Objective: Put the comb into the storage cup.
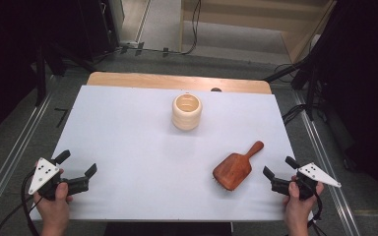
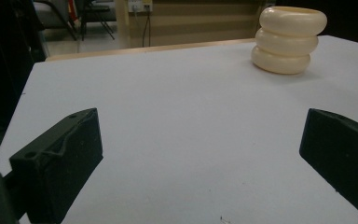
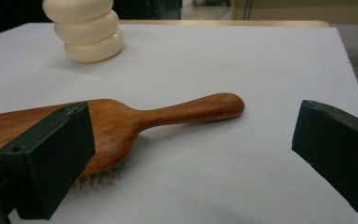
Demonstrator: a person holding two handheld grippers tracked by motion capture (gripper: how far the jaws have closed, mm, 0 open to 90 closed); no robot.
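Left tool (image 1: pixel 77 164), held in the left hand (image 1: pixel 54 204) at the near left corner of the surface (image 1: pixel 128 128): jaws spread wide, nothing between them, white surface showing across the whole gap in the left gripper view. Ahead of it and off to its right, well apart, stands a cream holder (image 2: pixel 288 39) formed of three stacked rounded rings, upright, open at the top. Right tool (image 1: pixel 279 168), held in the right hand (image 1: pixel 298 206) at the near right corner: jaws likewise spread wide and gripping nothing. Just beside its left jaw, on the side toward the left tool, lies a wooden hairbrush (image 1: pixel 235 167), bristles down on the surface, back uppermost. In the right gripper view the hairbrush (image 3: pixel 121 121) has its broad head partly behind the left jaw and its handle running across the gap toward the right jaw, ending short of it; whether the jaw touches the head cannot be told. The holder (image 3: pixel 86 32) stands farther ahead of this tool, to its left, well apart from the brush.
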